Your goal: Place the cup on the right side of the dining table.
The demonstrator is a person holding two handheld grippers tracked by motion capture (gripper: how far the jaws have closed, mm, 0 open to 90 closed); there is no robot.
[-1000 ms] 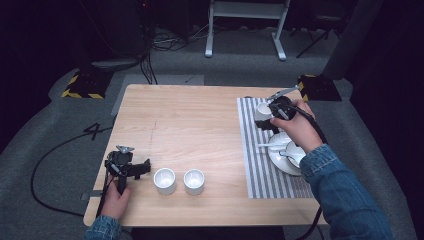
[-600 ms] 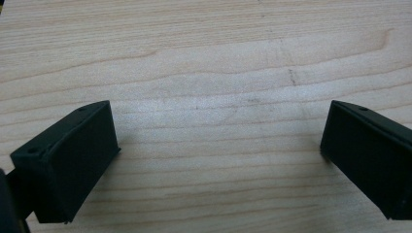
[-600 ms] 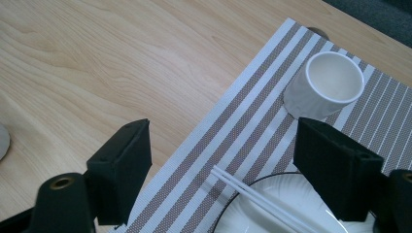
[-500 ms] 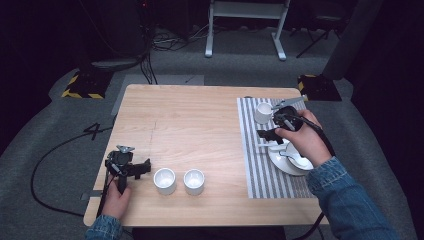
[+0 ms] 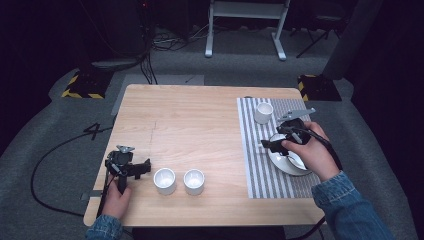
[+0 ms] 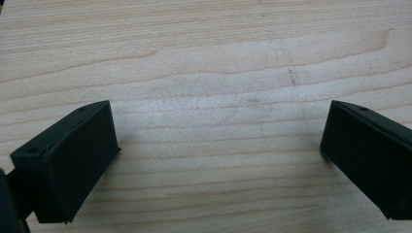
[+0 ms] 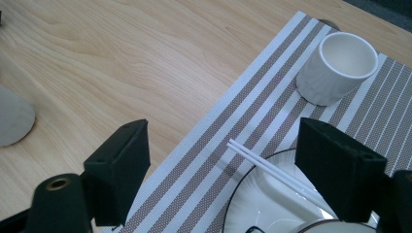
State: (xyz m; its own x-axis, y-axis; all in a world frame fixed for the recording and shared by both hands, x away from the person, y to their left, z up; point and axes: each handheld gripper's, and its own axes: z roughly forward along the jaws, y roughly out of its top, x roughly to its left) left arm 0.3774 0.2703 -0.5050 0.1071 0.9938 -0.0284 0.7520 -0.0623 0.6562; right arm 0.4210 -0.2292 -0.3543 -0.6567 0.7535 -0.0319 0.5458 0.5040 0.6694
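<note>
I am counting three white cups: two sitting side by side near the desk's front edge, one on the striped mat at the right edge. One plate is carrying two white sticks. My left tongs are gaping over bare wood; my right tongs are gaping, empty, above the plate's rim.

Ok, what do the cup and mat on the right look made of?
Cup: likely glazed ceramic, plain white with a thick smooth rim and soft sheen. Mat: seemingly woven vinyl or fabric, with a fine mesh texture in its brown and white stripes.
</note>
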